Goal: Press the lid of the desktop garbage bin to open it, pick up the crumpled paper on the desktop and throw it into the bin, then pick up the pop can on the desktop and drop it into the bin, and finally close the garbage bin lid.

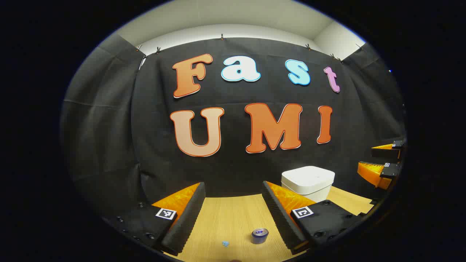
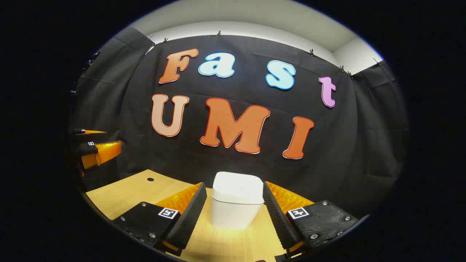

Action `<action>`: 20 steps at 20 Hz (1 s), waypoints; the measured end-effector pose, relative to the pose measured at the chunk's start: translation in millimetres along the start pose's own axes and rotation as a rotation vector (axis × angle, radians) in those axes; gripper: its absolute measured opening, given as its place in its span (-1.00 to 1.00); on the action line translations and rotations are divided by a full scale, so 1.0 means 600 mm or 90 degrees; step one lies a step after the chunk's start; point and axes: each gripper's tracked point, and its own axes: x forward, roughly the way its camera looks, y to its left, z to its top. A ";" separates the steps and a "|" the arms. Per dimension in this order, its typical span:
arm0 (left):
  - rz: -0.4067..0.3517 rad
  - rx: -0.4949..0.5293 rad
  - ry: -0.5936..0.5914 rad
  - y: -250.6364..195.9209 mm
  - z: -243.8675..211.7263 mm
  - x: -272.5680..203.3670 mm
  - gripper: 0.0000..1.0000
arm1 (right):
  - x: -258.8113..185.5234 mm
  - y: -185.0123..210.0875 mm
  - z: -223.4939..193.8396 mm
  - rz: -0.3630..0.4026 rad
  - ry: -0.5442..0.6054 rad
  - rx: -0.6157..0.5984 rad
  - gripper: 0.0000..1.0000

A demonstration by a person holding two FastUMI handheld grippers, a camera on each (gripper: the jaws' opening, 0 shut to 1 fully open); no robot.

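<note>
The white garbage bin [image 2: 237, 203] stands on the wooden desk with its lid down, straight ahead of my right gripper [image 2: 235, 186], which is open with the bin framed between its fingers and not touched. In the left gripper view the bin [image 1: 307, 181] sits at the right, beyond the right finger. My left gripper [image 1: 233, 187] hangs open above the desk. Below it stands a blue pop can [image 1: 259, 235], close to the right finger's base. A tiny blue crumpled scrap [image 1: 225, 243], probably the paper, lies just left of the can.
The wooden desk [image 1: 233, 214] runs back to the black cloth wall. The right gripper [image 1: 382, 162] shows at the far right edge of the left gripper view. The left gripper [image 2: 93, 147] shows at the left edge of the right gripper view. A small hole [image 2: 150, 179] marks the desk's back left.
</note>
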 end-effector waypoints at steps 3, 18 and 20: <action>0.005 0.011 -0.006 0.010 0.006 0.002 0.99 | 0.009 0.007 0.004 -0.001 -0.005 0.007 0.87; -0.004 0.030 0.005 0.042 -0.001 -0.014 0.94 | 0.022 0.033 -0.014 0.013 0.024 0.009 0.87; -0.002 0.029 0.014 0.044 -0.012 -0.016 0.99 | 0.024 0.034 -0.010 0.012 0.024 0.010 0.87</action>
